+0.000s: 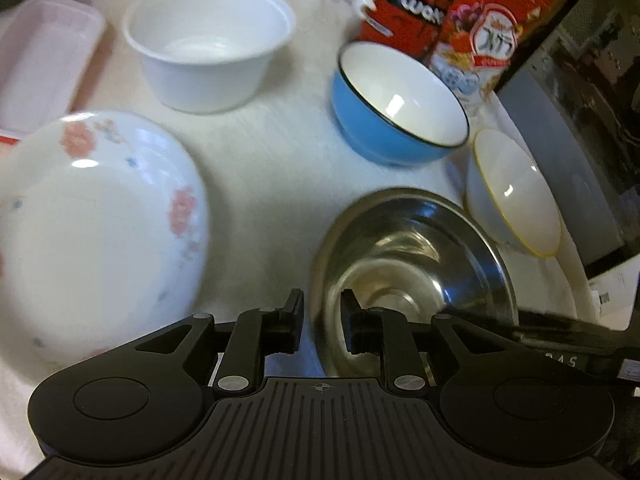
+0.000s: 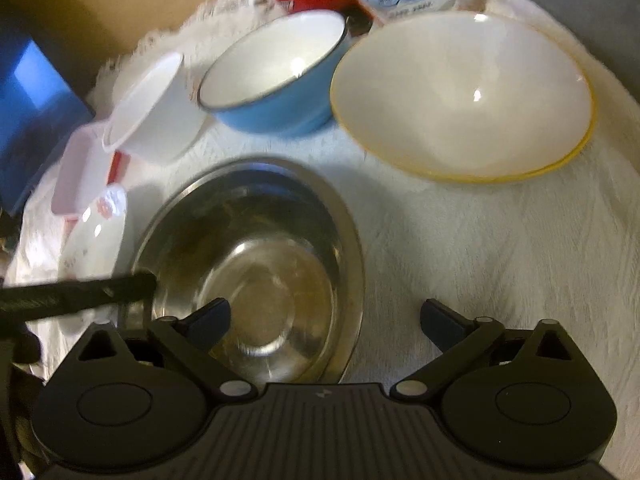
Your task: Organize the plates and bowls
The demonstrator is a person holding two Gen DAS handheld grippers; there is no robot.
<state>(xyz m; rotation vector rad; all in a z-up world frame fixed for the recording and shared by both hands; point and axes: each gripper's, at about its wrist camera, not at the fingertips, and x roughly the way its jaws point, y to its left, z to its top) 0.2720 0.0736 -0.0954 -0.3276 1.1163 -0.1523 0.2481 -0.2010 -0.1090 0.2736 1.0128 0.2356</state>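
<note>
The left gripper (image 1: 322, 322) was seen with its jaws a little apart, the near rim of the steel bowl (image 1: 412, 272) standing in the gap; whether the pads pressed on it could not be told. The right gripper (image 2: 324, 320) was spread wide, one finger over the steel bowl's inside, the other over the white cloth (image 2: 500, 248), with nothing pinched. Beyond the steel bowl, a blue bowl (image 1: 392, 108) and a yellow-rimmed bowl (image 1: 516, 192) were set close together. A white plastic bowl (image 1: 208, 44) was placed further back, and a flowered dish (image 1: 96, 208) lay to the left.
</note>
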